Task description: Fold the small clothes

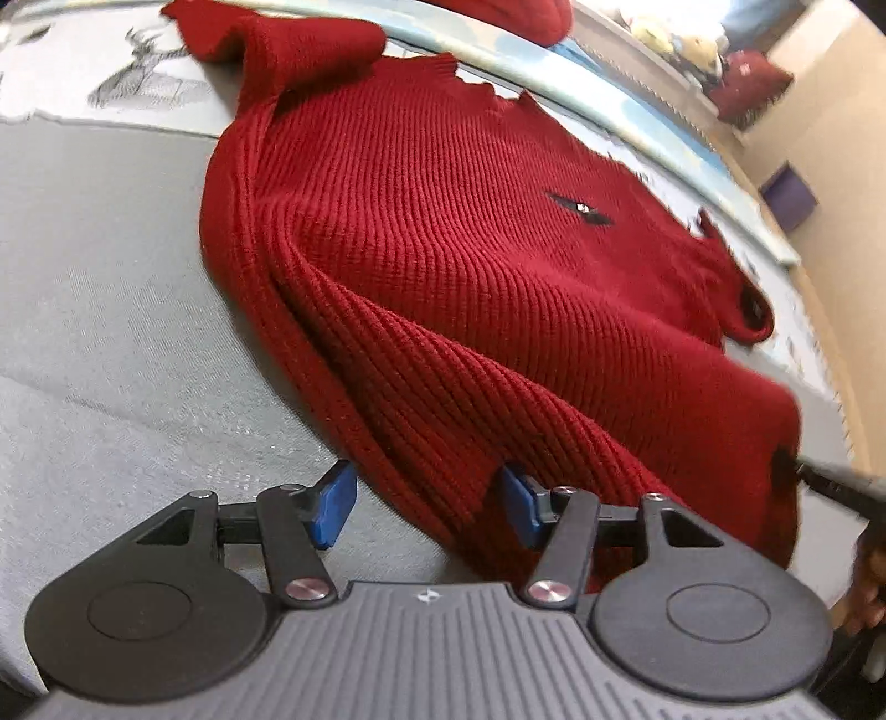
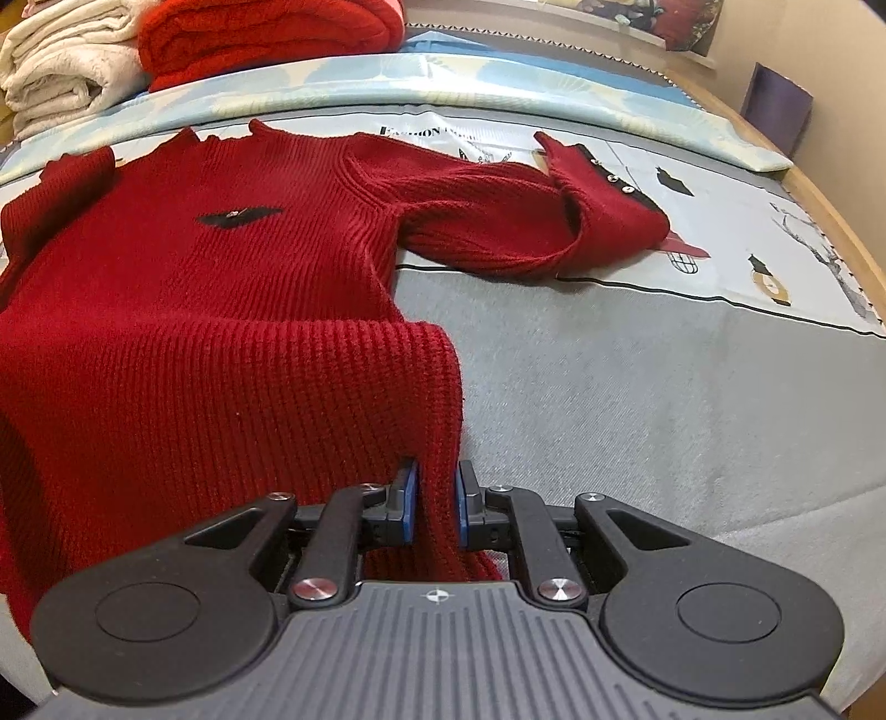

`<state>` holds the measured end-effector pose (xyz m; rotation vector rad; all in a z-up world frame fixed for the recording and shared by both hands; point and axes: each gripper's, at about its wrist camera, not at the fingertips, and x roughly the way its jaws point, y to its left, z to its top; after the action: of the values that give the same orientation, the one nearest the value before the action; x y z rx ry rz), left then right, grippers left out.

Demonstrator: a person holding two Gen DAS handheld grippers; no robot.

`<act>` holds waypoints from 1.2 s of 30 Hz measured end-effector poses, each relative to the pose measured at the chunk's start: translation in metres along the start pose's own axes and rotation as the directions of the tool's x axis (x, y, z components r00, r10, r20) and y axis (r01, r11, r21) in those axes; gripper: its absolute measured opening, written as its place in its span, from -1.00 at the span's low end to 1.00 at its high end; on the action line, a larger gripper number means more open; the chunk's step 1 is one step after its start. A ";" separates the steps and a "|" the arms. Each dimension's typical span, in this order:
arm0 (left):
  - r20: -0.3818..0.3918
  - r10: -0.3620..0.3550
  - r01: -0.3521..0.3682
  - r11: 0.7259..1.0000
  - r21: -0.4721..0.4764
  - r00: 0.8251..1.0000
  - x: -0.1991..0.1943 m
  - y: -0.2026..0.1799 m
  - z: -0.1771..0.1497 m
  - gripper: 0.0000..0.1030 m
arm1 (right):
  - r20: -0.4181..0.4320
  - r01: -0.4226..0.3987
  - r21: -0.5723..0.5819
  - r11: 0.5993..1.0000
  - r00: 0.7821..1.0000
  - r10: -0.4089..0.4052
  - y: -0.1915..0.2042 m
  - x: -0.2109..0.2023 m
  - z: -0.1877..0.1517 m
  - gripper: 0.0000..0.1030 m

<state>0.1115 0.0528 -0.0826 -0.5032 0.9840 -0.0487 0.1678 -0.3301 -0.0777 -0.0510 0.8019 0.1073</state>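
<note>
A dark red ribbed knit sweater [image 1: 443,221] lies front up on a grey bed cover [image 1: 111,332], with a small black patch on its chest [image 1: 578,207]. My left gripper [image 1: 429,507] is open, its blue pads on either side of the sweater's bottom hem, which lies between them. My right gripper [image 2: 434,507] is shut on the sweater's [image 2: 194,332] other bottom corner and lifts it a little. The right sleeve [image 2: 526,210] lies bent out to the right, its buttoned cuff [image 2: 609,183] folded back. My right gripper's tip shows in the left wrist view [image 1: 819,479].
Folded white towels [image 2: 61,66] and a folded bright red knit [image 2: 266,39] are stacked at the far left. A light blue patterned sheet [image 2: 498,77] runs along the far edge. A printed cloth [image 2: 747,232] covers the right. A wooden bed edge [image 2: 830,210] curves at right.
</note>
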 end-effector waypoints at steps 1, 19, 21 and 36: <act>0.009 -0.019 0.020 1.000 -0.024 1.000 -0.001 0.004 -0.001 0.22 | -0.002 0.000 -0.001 1.000 1.000 0.000 0.000 0.000 0.000 -0.75; 0.000 -0.030 0.030 1.000 -0.002 1.000 -0.010 -0.001 0.006 -0.69 | -0.036 -0.026 -0.033 0.999 0.999 0.024 -0.003 0.006 -0.003 -0.72; 0.015 -0.036 0.035 0.999 0.015 0.999 -0.026 0.005 0.001 -0.81 | -0.056 -0.037 -0.029 0.999 0.998 0.035 -0.004 0.009 -0.005 -0.70; 0.192 -0.148 0.154 0.988 -0.015 0.970 -0.148 0.053 -0.015 -1.00 | -0.039 -0.140 0.130 0.982 0.989 0.146 -0.024 -0.022 -0.022 -0.78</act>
<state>0.0061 0.1329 0.0039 -0.5983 0.7586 -0.1204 0.1393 -0.3574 -0.0770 0.1250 0.8586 0.1911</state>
